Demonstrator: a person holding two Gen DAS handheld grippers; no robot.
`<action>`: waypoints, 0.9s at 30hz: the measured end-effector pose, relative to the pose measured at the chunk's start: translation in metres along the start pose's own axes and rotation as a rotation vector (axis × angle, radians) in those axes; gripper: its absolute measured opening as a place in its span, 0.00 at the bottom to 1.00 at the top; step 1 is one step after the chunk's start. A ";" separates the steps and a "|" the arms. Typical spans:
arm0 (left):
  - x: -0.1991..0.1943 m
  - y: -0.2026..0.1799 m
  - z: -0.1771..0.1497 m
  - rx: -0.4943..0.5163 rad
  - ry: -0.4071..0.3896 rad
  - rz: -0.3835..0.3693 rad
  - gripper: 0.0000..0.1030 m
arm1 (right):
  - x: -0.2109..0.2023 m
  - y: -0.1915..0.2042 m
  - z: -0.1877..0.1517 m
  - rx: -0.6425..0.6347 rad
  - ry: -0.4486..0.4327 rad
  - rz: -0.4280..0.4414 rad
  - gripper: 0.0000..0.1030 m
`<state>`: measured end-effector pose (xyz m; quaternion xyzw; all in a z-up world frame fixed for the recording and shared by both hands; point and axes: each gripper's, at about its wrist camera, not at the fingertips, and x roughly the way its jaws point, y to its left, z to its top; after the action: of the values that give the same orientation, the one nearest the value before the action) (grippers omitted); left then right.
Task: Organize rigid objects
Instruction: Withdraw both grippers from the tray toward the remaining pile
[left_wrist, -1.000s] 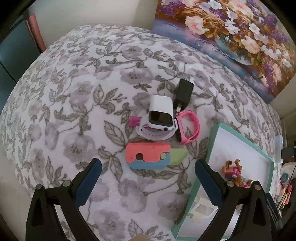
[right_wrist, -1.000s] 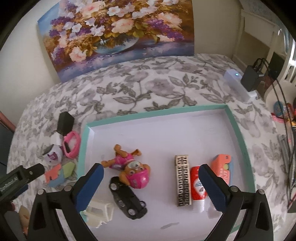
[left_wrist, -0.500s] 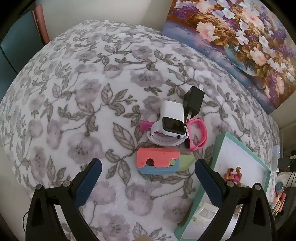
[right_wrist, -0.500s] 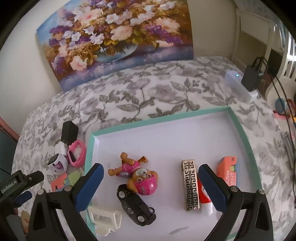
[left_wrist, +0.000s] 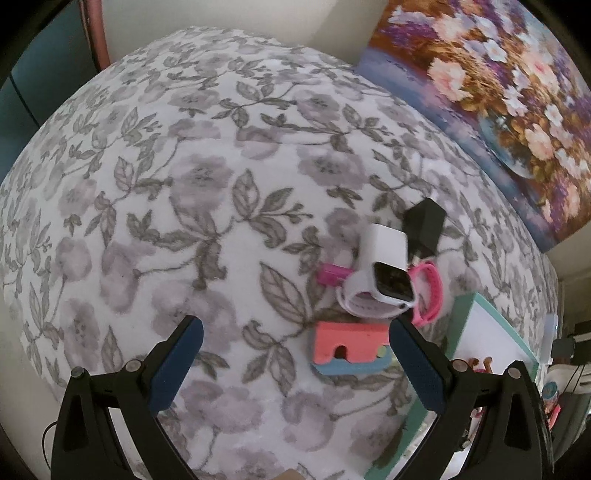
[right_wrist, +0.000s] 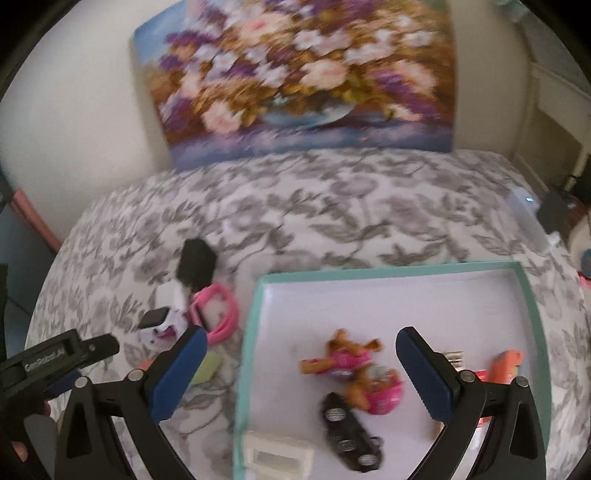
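Note:
My left gripper (left_wrist: 295, 326) is open and hovers over the floral bedspread, left of a small pile. The pile holds a coral and blue block (left_wrist: 347, 349), a white smartwatch (left_wrist: 384, 290), a white charger box (left_wrist: 386, 243), a black adapter (left_wrist: 424, 221) and a pink band (left_wrist: 428, 291). My right gripper (right_wrist: 301, 334) is open above the left edge of the teal-rimmed tray (right_wrist: 388, 272). In the tray lie a pink toy pup (right_wrist: 354, 373), a black toy car (right_wrist: 349, 439), a white frame piece (right_wrist: 277, 454) and a coral block (right_wrist: 508, 363). The right view is blurred.
A flower painting (right_wrist: 295, 81) leans on the wall behind the bed. A white device (right_wrist: 528, 218) and a black plug sit at the bed's right edge. The left gripper's body (right_wrist: 62, 360) shows at the lower left of the right view. Open bedspread (left_wrist: 166, 221) lies left of the pile.
The left gripper has swung left, so the pile now sits toward its right finger. The right gripper has shifted left and tilted up over the tray's left rim. Both stayed open.

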<state>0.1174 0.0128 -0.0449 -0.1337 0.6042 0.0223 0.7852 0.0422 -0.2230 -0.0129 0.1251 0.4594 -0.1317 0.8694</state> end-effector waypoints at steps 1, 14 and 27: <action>0.002 0.003 0.001 -0.008 0.008 -0.001 0.98 | 0.003 0.007 0.000 -0.012 0.012 0.000 1.00; 0.020 0.051 0.011 -0.141 0.050 0.048 0.98 | 0.044 0.082 -0.020 -0.160 0.141 0.085 1.00; 0.014 0.090 0.013 -0.238 0.056 0.029 0.98 | 0.072 0.119 -0.039 -0.228 0.233 0.103 1.00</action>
<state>0.1161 0.1007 -0.0713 -0.2179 0.6207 0.1013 0.7463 0.0925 -0.1068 -0.0821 0.0631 0.5620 -0.0187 0.8245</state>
